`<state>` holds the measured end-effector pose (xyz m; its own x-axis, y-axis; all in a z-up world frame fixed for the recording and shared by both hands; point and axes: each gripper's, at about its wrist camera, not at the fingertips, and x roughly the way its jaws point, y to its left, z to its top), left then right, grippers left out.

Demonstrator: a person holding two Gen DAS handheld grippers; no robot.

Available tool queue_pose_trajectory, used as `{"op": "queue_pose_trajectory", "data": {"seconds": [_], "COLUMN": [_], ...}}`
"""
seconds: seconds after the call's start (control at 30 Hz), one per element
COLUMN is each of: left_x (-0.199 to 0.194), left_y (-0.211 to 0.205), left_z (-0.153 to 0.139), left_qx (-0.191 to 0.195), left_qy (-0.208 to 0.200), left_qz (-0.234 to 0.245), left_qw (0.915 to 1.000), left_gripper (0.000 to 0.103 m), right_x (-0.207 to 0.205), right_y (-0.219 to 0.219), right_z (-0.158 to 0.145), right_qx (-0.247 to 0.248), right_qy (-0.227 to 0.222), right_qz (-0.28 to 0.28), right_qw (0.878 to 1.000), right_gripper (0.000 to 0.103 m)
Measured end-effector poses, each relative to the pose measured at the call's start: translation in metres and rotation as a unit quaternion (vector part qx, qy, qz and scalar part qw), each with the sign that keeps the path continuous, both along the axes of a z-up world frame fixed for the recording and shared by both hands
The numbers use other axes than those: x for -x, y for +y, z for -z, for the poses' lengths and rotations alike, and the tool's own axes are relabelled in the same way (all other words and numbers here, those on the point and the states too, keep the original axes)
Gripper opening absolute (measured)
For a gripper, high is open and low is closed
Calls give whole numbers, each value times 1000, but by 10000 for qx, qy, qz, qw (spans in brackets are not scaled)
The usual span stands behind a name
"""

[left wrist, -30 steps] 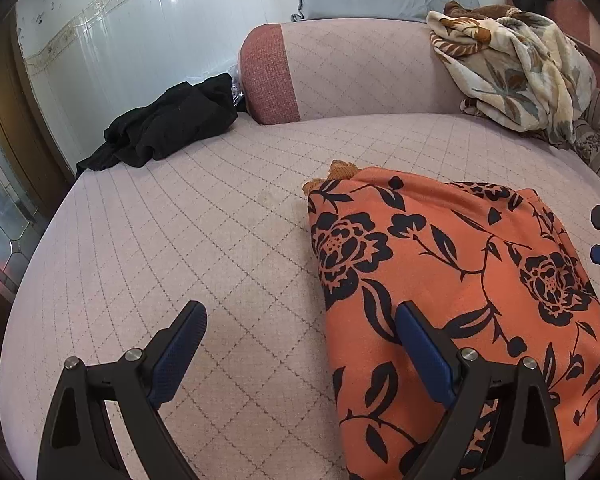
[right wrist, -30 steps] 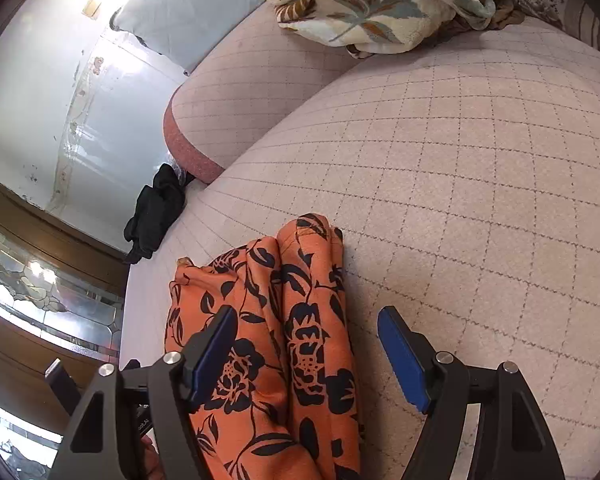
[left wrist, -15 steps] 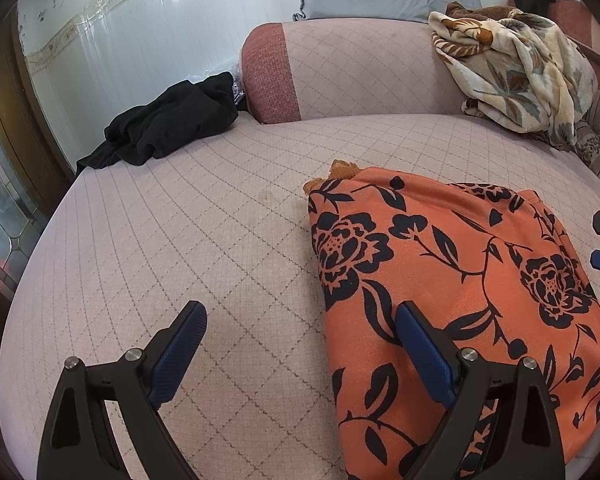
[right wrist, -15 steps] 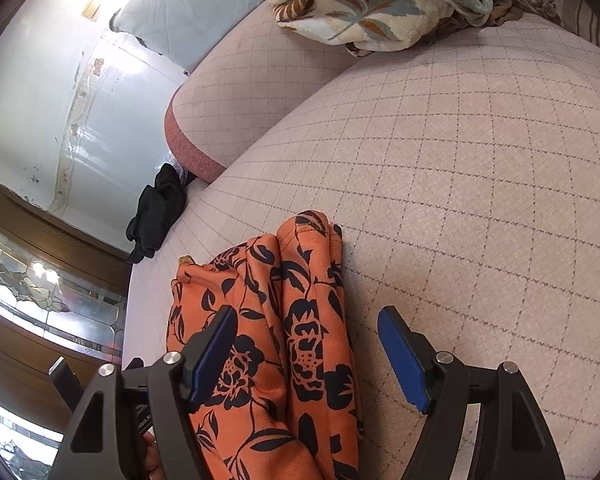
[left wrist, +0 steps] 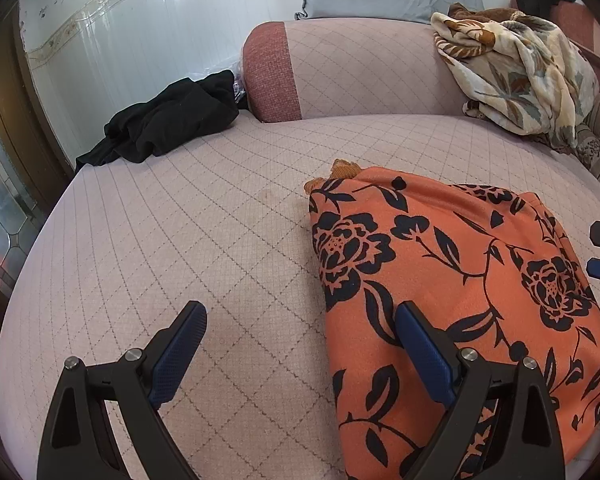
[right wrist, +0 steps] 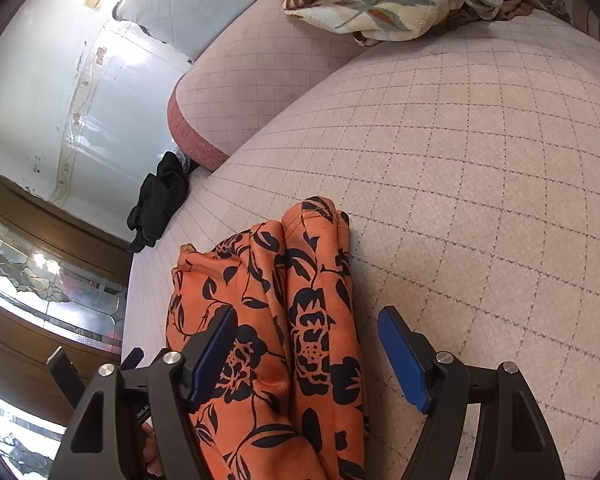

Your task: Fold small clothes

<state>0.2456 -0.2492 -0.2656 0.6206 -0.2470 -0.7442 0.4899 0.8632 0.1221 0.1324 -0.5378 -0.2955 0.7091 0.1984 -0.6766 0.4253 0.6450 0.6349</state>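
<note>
1. Left gripper [left wrist: 300,328] hovering with jaws spread wide, nothing between the pads; its right finger [left wrist: 424,356] sitting over the near-left edge of the orange floral garment [left wrist: 460,280], left finger over bare quilted cushion [left wrist: 180,240].
2. Right gripper [right wrist: 304,356] likewise released and empty-handed, straddling the right-hand ridge of the garment; no pad pressing cloth as far as visible.
3. Garment lying bunched on the near-right part of the cushion, doubled into two long rolls in the right wrist view, a brownish inner scrap poking out at the far-left corner.
4. Judging the step in hand: picking grasp points before flattening or folding over. Not yet gripping.
5. Aiming each gripper at a true edge or corner, not at the puffed middle; pinching mid-roll likely catching several layers at once.
6. Lowering until one pad slides under the hem, then closing; slippery-looking fabric, so closing fully before lifting.
7. Keeping both grasps on the same long side, so the lift stays even and the fold line runs straight.
8. Working toward the bare cushion on the far left; plenty of room there.
9. Staying well apart from the black garment [left wrist: 168,120] at far left and the floral blanket [left wrist: 516,76] on the backrest at far right.
</note>
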Motion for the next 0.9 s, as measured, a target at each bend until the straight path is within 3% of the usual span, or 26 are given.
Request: {"op": "queue_pose_trajectory", "data": {"seconds": [0.9], "left_x": [-2], "left_y": [1], "left_z": [0], "left_qx": [7], "left_qy": [24], "left_qz": [-35], "left_qw": [10000], "left_gripper": [95], "right_x": [-6], "right_y": [1], "right_z": [2], "right_qx": [-7], "right_qy": [-11], "right_qz": [-106], "right_qw": [9999], "right_gripper": [76]}}
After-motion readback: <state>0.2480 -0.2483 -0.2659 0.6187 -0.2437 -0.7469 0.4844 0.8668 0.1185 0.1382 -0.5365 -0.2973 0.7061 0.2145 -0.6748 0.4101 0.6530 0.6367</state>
